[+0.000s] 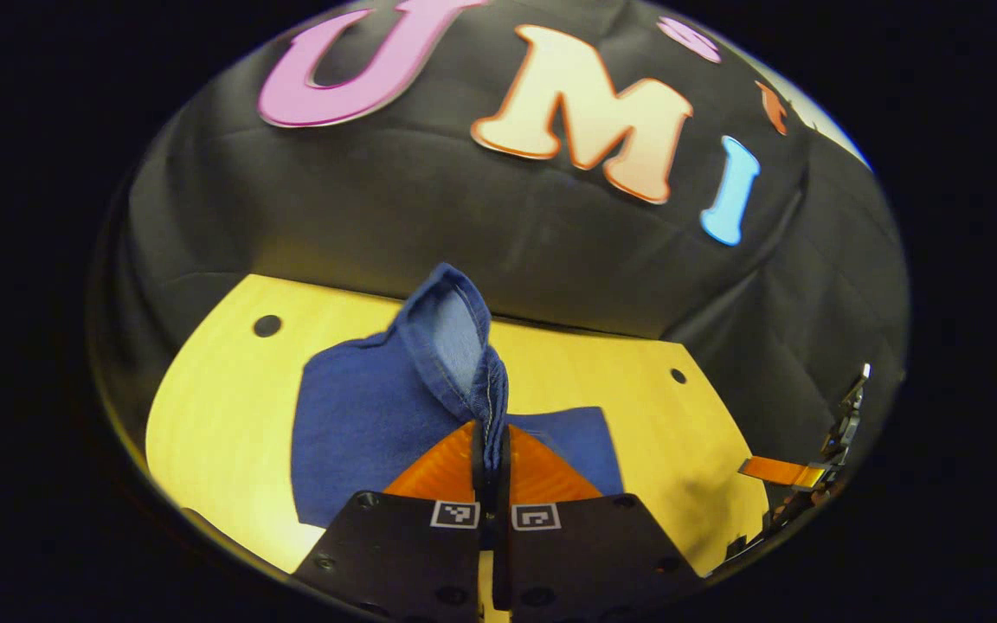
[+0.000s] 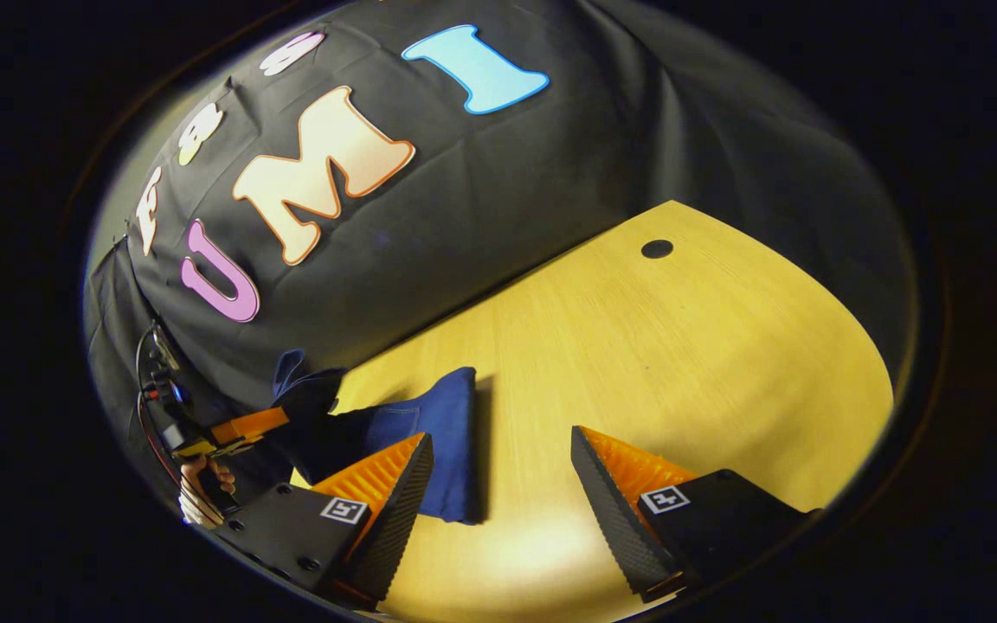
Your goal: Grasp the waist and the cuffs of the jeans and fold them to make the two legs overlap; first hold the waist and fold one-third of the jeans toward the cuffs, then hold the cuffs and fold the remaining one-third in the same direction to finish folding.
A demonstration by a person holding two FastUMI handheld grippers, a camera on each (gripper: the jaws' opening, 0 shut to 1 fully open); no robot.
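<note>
We see the wooden table (image 1: 221, 407) carrying the jeans (image 1: 360, 424), folded and lying flat in the left gripper view with one edge lifted, clamped between the left gripper (image 1: 492, 450) fingers, while the right gripper view shows the right gripper (image 2: 498, 459) fingers wide apart over bare table beside the denim, plus a hand (image 2: 200, 493) holding the other gripper.

In the left gripper view, the left gripper's (image 1: 492, 450) closed fingers hide the pinched edge of the dark blue denim jeans (image 1: 360, 415) at bottom centre. In the right gripper view, at lower left, the far end of the jeans (image 2: 429, 433) is lost in shadow, and a hand (image 2: 200, 493) is cut off by the picture's edge.
</note>
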